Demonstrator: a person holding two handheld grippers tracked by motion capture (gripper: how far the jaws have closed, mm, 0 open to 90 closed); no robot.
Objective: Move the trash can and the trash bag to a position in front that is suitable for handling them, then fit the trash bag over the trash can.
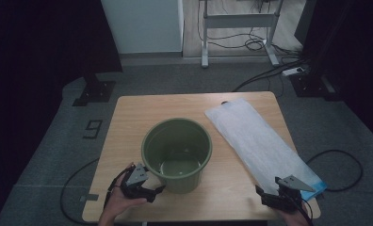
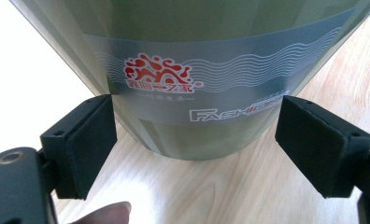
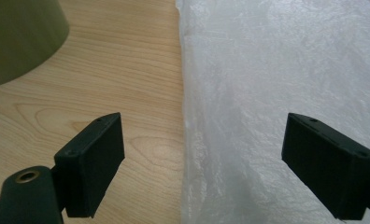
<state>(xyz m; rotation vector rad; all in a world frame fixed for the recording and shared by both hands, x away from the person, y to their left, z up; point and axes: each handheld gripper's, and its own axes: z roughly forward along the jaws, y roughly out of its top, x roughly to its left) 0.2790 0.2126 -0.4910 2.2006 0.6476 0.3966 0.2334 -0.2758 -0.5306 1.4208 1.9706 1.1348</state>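
A green plastic bin (image 1: 177, 153) stands upright and empty in the middle of the wooden table (image 1: 128, 122). My left gripper (image 1: 140, 181) is open at its near left side; in the left gripper view the bin's printed wall (image 2: 211, 93) sits just beyond the two black pads (image 2: 87, 140), one on each side of its base. A flat white plastic bag (image 1: 257, 139) lies along the table's right side. My right gripper (image 1: 283, 195) hovers open over the bag's near end; in the right gripper view the bag (image 3: 276, 93) spreads between the pads (image 3: 96, 158).
The bag's near end has a blue strip (image 1: 319, 187) at the table's right front corner. Cables (image 1: 335, 155) lie on the grey floor around the table. A desk frame (image 1: 239, 28) and black stands (image 1: 95, 89) sit beyond the far edge.
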